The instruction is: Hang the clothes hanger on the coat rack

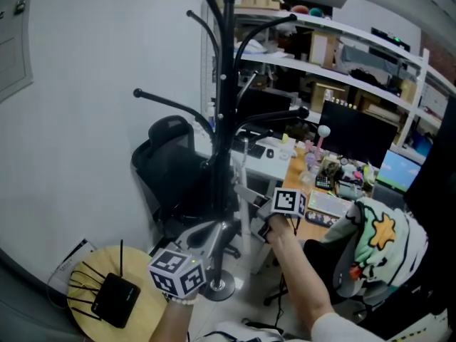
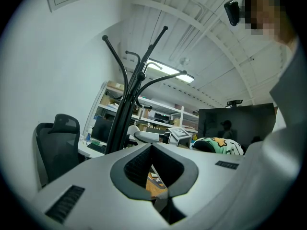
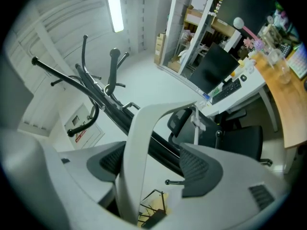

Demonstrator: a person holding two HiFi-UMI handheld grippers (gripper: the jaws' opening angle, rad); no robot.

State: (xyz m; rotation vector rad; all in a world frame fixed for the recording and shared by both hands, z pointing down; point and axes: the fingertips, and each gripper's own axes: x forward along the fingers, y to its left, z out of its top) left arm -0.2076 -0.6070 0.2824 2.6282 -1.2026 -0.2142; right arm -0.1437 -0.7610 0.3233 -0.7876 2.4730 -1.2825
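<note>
- The right gripper point(image 3: 153, 150) has its fingers point(image 3: 196, 166) spread wide, and neither pad presses on anything.
- The white clothes hanger point(image 3: 132, 166) stands in that gap as a broad curved band. It lies against the inner face of the finger on the left of the right gripper view, and a clear space separates it from the other finger.
- From there the band rises, bends over the fingertips and ends above the far finger. No view shows whether its hook sits on a peg.
- The black coat rack point(image 1: 226, 105) runs slantwise just behind the hanger in the right gripper view, so the hanger crosses in front of its pole.
- In the head view, the right gripper's marker cube point(image 1: 288, 201) sits just to the right of the coat rack's lower pole.
- The left gripper point(image 2: 152, 150) has its fingers point(image 2: 136, 166) drawn together at the tips, with nothing between them.
- The left gripper points level towards the coat rack from low beside its base, well clear of the hanger.
- A black office chair point(image 1: 167, 162) stands just left of the coat rack.
- The bench point(image 1: 298, 173) lies to the right of the coat rack.
- A black router point(image 1: 114, 299) with thin antennas rests on a round wooden stand point(image 1: 153, 312) down to the left of the coat rack's base.
</note>
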